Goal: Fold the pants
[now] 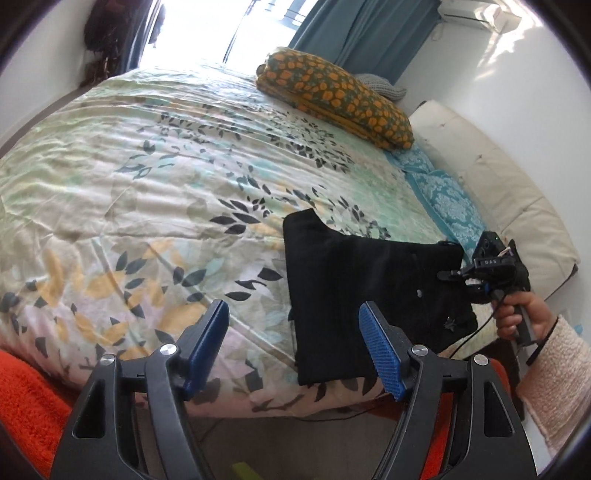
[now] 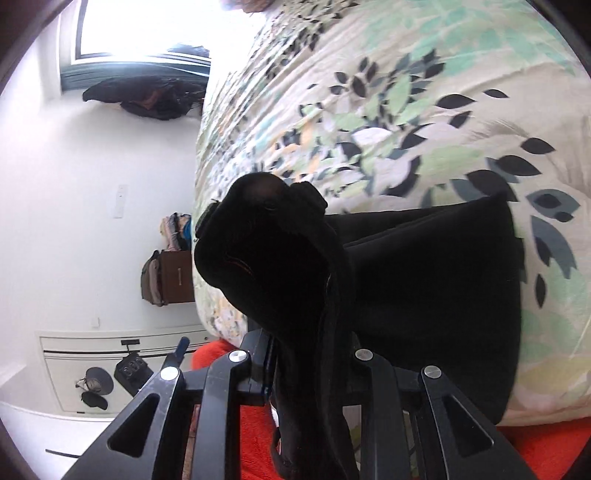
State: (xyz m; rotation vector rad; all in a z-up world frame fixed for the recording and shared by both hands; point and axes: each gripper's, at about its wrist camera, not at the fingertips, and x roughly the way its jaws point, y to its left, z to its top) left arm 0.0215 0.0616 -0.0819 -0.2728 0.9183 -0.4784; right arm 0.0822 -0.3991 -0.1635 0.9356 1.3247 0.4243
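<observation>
1. Left gripper (image 1: 293,332): blue-padded fingers spread open over the leaf-printed bedspread (image 1: 147,177), holding nothing.
2. Folded black pants (image 1: 362,295) lie at the bed's near edge.
3. Right gripper (image 2: 306,365) is clamped on the pants' bunched cloth; white walls, blue curtain (image 1: 354,29).

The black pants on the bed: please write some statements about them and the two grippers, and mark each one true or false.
1. The black pants lie on a leaf-print bedspread. True.
2. The left gripper is clamped on the pants. False: its jaws stand open with nothing between them.
3. The right gripper is closed on a bunch of the black fabric. True.
4. The pants are spread out at full length. False: they are folded into a compact shape.
5. A folded orange-patterned blanket lies at the far side of the bed. True.
</observation>
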